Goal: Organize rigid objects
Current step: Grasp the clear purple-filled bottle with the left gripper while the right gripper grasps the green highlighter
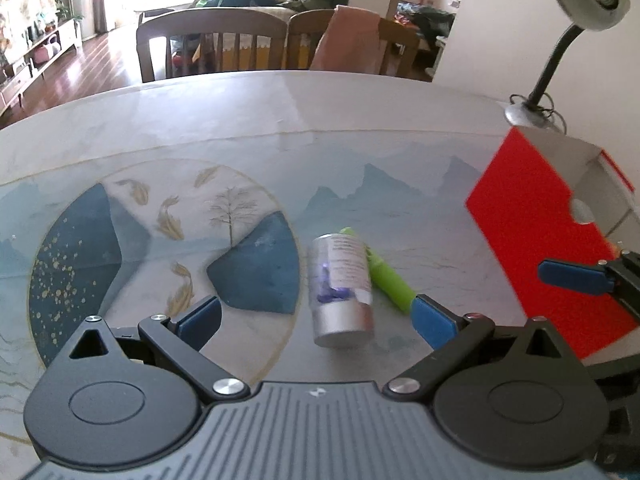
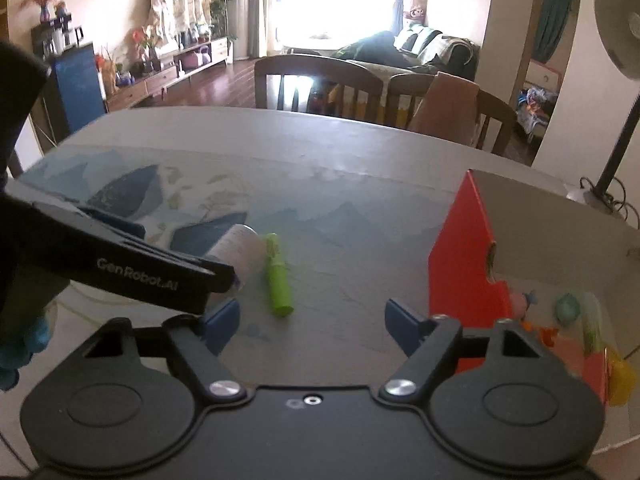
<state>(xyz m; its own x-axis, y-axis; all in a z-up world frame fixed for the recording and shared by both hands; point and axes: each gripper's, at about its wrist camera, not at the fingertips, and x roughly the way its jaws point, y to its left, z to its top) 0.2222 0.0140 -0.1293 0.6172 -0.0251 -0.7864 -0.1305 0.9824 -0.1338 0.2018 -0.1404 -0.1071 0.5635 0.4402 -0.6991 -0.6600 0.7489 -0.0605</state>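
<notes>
A dining table (image 1: 340, 104) covered by a mat printed with mountains and fish, chairs and a living room beyond it. A silver can (image 1: 342, 288) lies on its side near the middle of the mat, its flat end toward the near edge. A green marker (image 1: 384, 276) lies touching its right flank, roughly parallel. A red box (image 1: 532, 240) stands open at the right, small toys visible inside it in the right wrist view.

The left gripper (image 1: 316, 316) stands wide open and empty. The can lies straight ahead between the lines of its two pads, its long axis along the pointing direction, untouched.

The right gripper (image 2: 312, 320) is also open and empty. It faces bare mat between marker and box, with the marker ahead and left.

The left gripper is nearer the can and is probably set to take it.
</notes>
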